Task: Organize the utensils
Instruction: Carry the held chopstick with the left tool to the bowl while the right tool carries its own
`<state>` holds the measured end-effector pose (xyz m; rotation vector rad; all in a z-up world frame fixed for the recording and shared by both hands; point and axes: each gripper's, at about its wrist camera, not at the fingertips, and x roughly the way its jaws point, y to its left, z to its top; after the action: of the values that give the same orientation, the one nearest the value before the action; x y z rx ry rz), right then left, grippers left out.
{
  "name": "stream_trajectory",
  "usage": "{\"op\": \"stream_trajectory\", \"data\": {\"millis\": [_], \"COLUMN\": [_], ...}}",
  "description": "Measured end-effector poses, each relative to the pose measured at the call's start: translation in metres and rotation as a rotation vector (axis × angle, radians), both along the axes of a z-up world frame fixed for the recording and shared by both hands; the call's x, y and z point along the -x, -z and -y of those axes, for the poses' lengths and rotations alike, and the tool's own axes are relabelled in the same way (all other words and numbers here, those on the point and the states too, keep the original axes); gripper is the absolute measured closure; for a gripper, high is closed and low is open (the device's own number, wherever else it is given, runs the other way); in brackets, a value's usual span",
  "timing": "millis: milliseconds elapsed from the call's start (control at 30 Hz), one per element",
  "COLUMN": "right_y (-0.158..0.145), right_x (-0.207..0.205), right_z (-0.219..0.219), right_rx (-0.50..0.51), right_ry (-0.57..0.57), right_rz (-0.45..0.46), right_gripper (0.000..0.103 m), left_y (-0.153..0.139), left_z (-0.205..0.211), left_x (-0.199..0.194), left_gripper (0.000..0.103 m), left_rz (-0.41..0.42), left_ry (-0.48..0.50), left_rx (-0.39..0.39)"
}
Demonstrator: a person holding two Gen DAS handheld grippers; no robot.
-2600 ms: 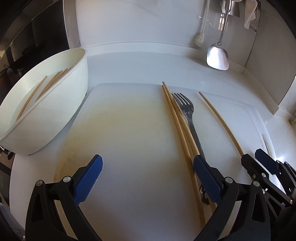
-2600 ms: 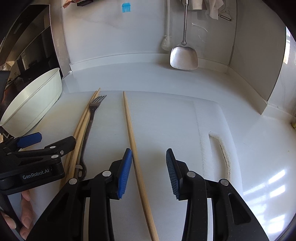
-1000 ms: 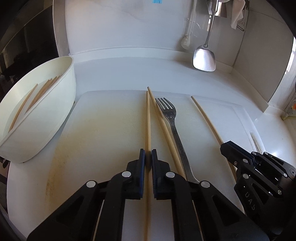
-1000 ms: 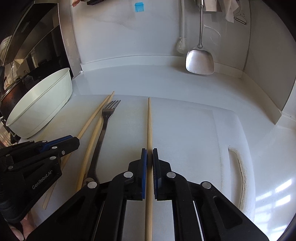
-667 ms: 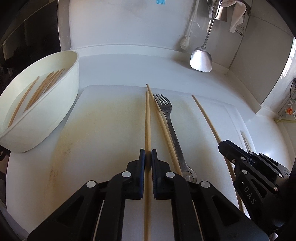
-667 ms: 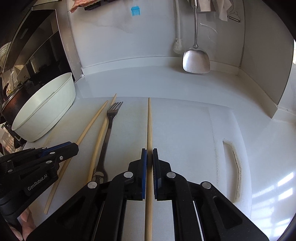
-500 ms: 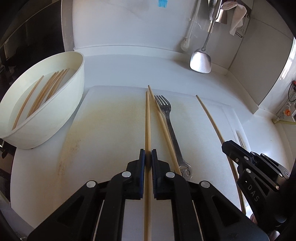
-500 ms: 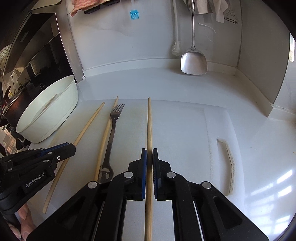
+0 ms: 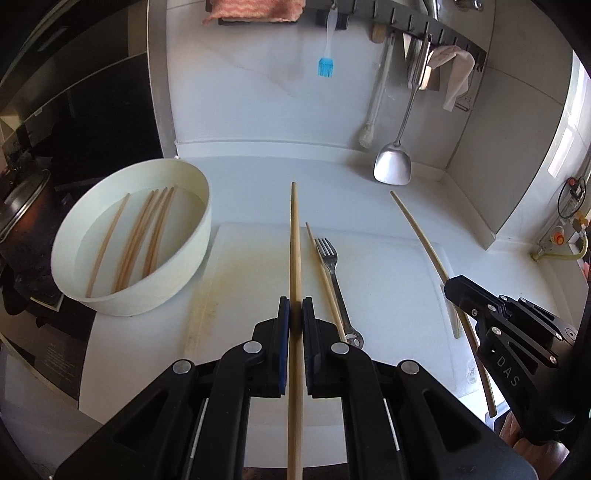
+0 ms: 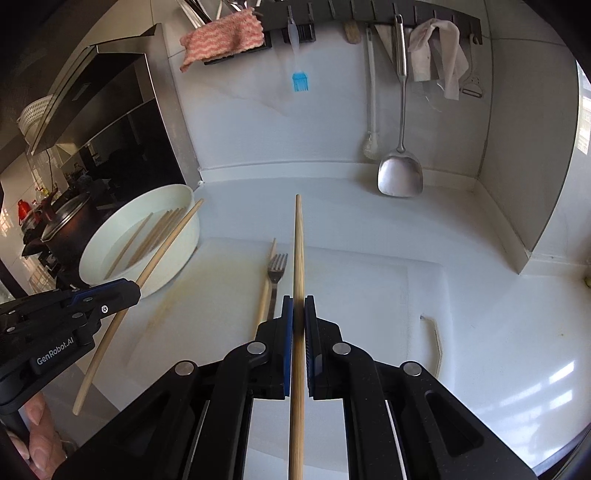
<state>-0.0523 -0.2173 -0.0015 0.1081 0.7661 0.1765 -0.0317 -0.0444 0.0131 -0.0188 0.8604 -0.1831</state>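
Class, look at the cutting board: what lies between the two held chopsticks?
In the left wrist view, a loose chopstick and a fork lie side by side on the cutting board.

White tiled wall (image 10: 332,122), hanging rail (image 10: 369,14), white countertop (image 10: 369,218), sunlit right side.

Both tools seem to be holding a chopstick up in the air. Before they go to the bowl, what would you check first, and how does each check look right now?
1. Left tool shut on its chopstick: ok.
2. Right tool shut on its chopstick: ok.
3. Both sticks lifted off the cutting board: ok.
4. Bowl has room beside the chopsticks already in it: ok.
5. Held sticks apart from each other: ok.
6. Board sorted: not ok; a fork and one chopstick remain.
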Motion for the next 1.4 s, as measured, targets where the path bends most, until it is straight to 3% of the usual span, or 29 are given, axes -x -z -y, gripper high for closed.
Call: {"op": "stream_trajectory", "data": {"millis": [200, 367, 633, 833, 1100, 1400], "right_y": [-0.033, -0.049, -0.049, -0.039, -0.001, 0.038], "right_x": [-0.007, -0.019, -0.069, -0.105, -0.164, -0.212], "right_z": [-0.039, -0.089, -0.175, -0.227, -0.253, -0.265], "right_rx": [0.012, 0.001, -0.041, -0.090, -0.184, -0.222], "right_ry": [-0.073, -0.091, -0.049, -0.035, -0.034, -0.041], "right_rz": [0.033, 0.076, 0.050, 0.004, -0.116, -0.265], "right_gripper": [0.097, 0.097, 0.097, 0.097, 0.097, 0.097], "left_y": [-0.029, -0.042, -0.037, -0.013, 0.025, 0.059], "left_z": [-0.043, -0.105, -0.212, -0.264, -0.274, -0.263], "left_x": [0.003, -0.014, -0.064, -0.107, -0.148, -0.180], "left_gripper": [0.096, 0.096, 0.096, 0.095, 0.095, 0.095], "left_rz": [0.043, 0.078, 0.069, 0.000, -0.058, -0.167], "left_ry": [-0.046, -0.080, -0.090, -0.102, -0.095, -0.100], "left_rx": [0.015, 0.014, -0.003, 0.015, 0.069, 0.067]}}
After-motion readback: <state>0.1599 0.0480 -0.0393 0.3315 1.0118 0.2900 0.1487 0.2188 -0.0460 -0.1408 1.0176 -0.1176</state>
